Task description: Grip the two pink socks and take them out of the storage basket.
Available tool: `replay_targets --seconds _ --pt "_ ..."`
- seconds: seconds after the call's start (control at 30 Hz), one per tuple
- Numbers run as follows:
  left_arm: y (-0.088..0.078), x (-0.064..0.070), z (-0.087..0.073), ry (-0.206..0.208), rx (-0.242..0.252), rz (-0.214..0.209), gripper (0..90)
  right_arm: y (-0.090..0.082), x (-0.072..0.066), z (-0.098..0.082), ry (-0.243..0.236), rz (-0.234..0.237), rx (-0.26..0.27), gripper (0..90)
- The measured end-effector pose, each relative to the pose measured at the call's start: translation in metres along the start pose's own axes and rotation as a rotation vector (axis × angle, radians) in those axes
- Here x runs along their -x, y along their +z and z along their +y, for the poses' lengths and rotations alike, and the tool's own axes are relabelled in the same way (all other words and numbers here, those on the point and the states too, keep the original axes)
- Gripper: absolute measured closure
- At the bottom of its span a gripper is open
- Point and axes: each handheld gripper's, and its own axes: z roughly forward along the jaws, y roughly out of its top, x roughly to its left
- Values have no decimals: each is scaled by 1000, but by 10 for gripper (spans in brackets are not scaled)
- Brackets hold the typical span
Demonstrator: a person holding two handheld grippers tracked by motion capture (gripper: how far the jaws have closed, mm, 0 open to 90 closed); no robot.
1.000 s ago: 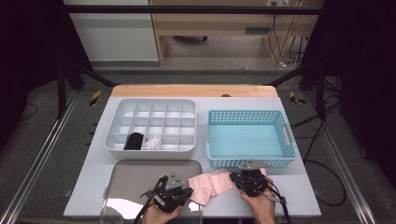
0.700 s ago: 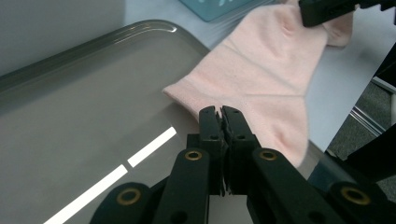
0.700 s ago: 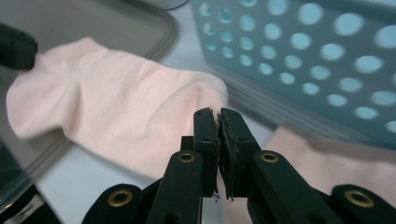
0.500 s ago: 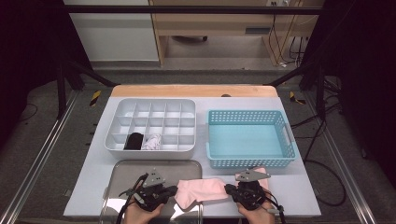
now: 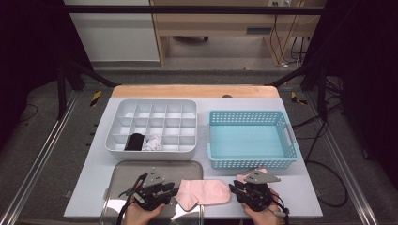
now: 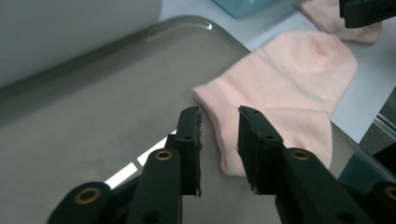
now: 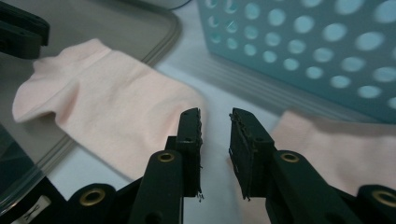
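A pink sock (image 5: 204, 193) lies flat across the right edge of the metal tray (image 5: 141, 171) and the white table. My left gripper (image 5: 174, 192) sits at its cuff end. Its jaws have just been opening and stand slightly apart (image 6: 219, 135), with the sock (image 6: 289, 88) just beyond the tips and nothing pinched. My right gripper (image 5: 233, 189) is at the toe end, and its jaws (image 7: 215, 135) have also just been opening over bare table beside the sock (image 7: 116, 107). A second pink sock (image 7: 336, 144) lies under the right gripper, in front of the teal basket.
The teal basket (image 5: 251, 138) stands at the right and looks bare inside. A grey compartment box (image 5: 150, 110) at the left holds a black sock (image 5: 135, 140) and a white sock (image 5: 152, 142) in its front row. The table's front edge is close to both hands.
The left gripper pulled leftward and the bunched sock was spread flat between the two grippers. Both grippers, shut on the sock's ends before, have now let go.
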Motion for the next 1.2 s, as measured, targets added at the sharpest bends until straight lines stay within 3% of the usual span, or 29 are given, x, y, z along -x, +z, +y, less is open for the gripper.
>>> replay_targets --seconds 0.07,0.2,0.27,0.3,0.47,0.57,0.7,0.83,0.97,1.0,1.07,1.2 --pt "-2 -1 0 -4 10 3 627 -2 3 0 0 -11 4 724" --pt "-12 -12 -1 -16 43 55 556 1 11 -8 -2 -57 -46 700" --pt "-13 -13 -2 -19 48 64 530 2 12 -9 0 -55 -54 698" --pt "-16 -18 -2 -28 58 89 520 4 12 -11 -7 -54 -66 686" --pt "-18 -23 -3 -46 73 109 493 7 9 -13 -26 -59 -73 663" --pt "-19 -26 -3 -62 74 110 491 8 7 -13 -52 -87 -81 748" --pt "-20 -28 -3 -69 81 107 493 6 11 -11 -15 -76 -96 852" --pt "-21 -29 -3 -78 88 106 496 2 15 -8 17 -68 -72 870" --pt "-23 -30 -2 -79 99 107 500 -11 15 0 27 -39 23 870" --pt "-23 -30 -2 -78 100 107 500 -15 12 5 41 -9 64 869" --pt "-23 -30 -1 -78 102 106 500 -17 7 10 34 30 98 869" --pt "-24 -29 -1 -81 104 98 502 -7 -9 18 -8 88 118 864"
